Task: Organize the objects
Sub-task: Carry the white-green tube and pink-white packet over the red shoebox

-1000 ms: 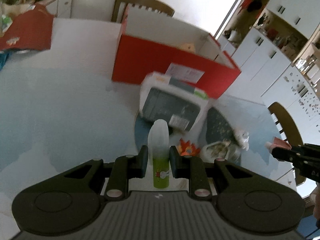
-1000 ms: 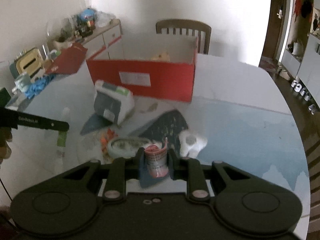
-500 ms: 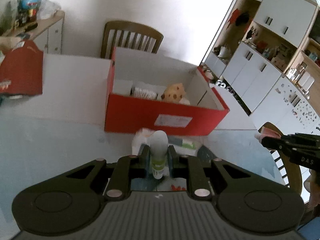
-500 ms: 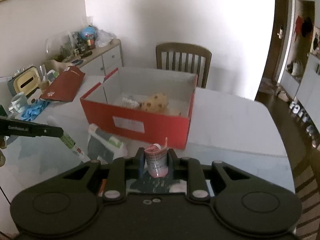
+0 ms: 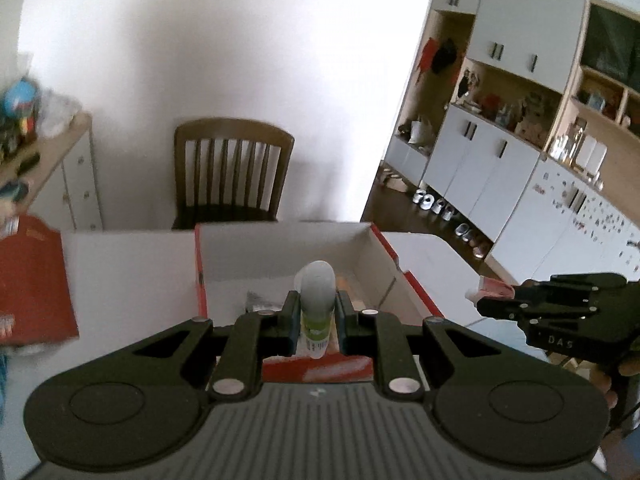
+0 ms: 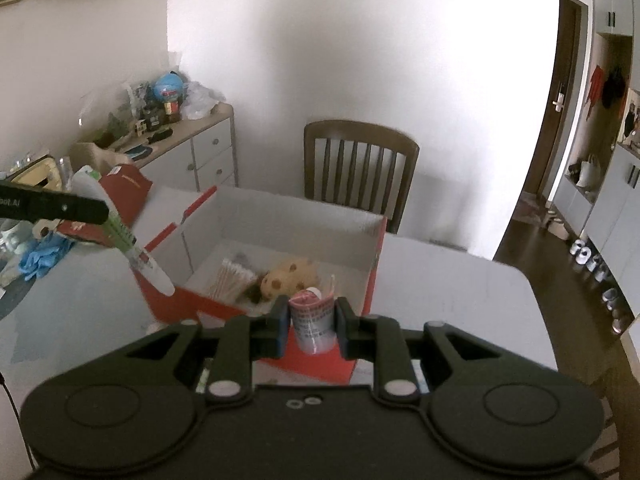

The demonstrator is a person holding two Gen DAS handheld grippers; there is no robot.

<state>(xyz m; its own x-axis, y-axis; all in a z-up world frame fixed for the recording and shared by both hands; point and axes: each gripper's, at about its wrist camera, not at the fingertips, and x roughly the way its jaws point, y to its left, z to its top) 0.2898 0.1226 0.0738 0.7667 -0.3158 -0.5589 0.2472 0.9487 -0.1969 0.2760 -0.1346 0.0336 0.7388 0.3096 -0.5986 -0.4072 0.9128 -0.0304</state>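
My left gripper [image 5: 317,312] is shut on a green and white bottle [image 5: 317,296] with a rounded cap, held above the near wall of the open red box [image 5: 396,264]. In the right wrist view that bottle [image 6: 132,248] hangs tilted over the box's left corner. My right gripper [image 6: 313,320] is shut on a small pink and grey tube [image 6: 313,320], held over the front wall of the red box [image 6: 376,264]. Inside the box lie a spotted yellow plush toy [image 6: 290,276] and a bundle of cotton swabs [image 6: 230,280]. In the left wrist view the right gripper [image 5: 486,300] shows at the right edge.
A wooden chair [image 6: 360,164] stands behind the table [image 6: 460,288]. The red box lid [image 5: 32,280] lies at the left. A cluttered sideboard [image 6: 188,148] stands along the left wall, with blue gloves [image 6: 42,254] on the table near it. White cupboards [image 5: 500,168] line the right wall.
Both grippers have risen from the table and moved toward the red box, each with its object. The loose items on the table have dropped out of view; the box interior now shows.
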